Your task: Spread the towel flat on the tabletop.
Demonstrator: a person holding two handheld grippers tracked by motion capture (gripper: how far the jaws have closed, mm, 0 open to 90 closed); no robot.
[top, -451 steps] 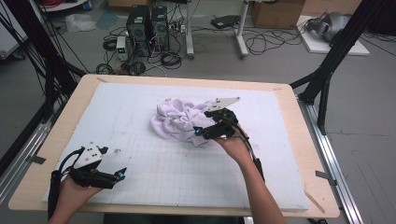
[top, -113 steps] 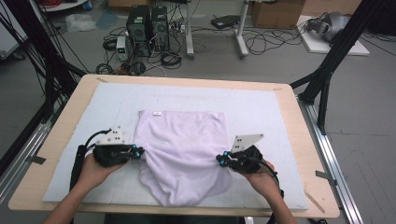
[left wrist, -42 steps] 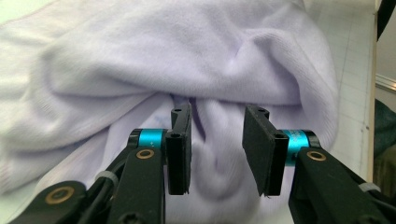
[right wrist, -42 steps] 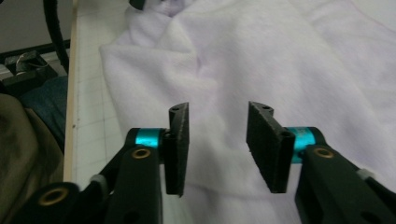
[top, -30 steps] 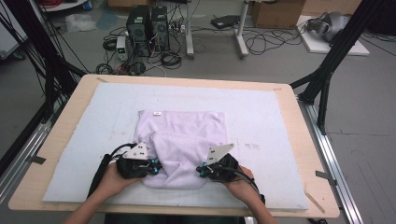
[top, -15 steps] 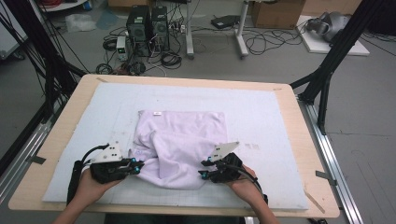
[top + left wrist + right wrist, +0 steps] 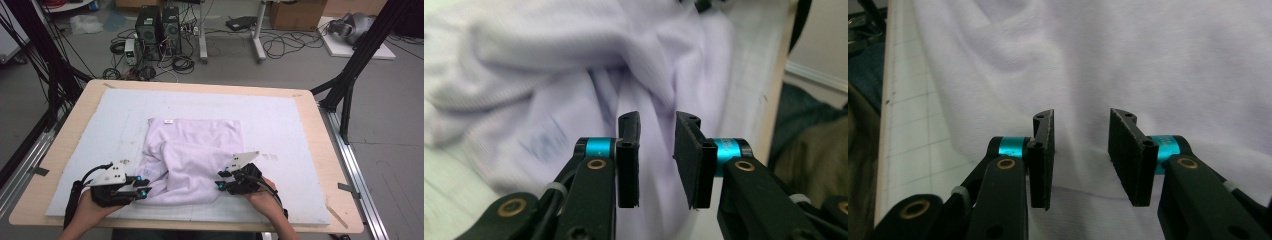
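the pale lilac garment [image 7: 192, 157] lies part-folded on the white mat [image 7: 295, 125] of the table [image 7: 330, 150], its near hem toward the person. the left tongs [image 7: 142, 187] have just been opening, nothing between the jaws, garment edge just ahead. the right tongs [image 7: 220, 181] stand open over the opposite near corner. both are equally close.
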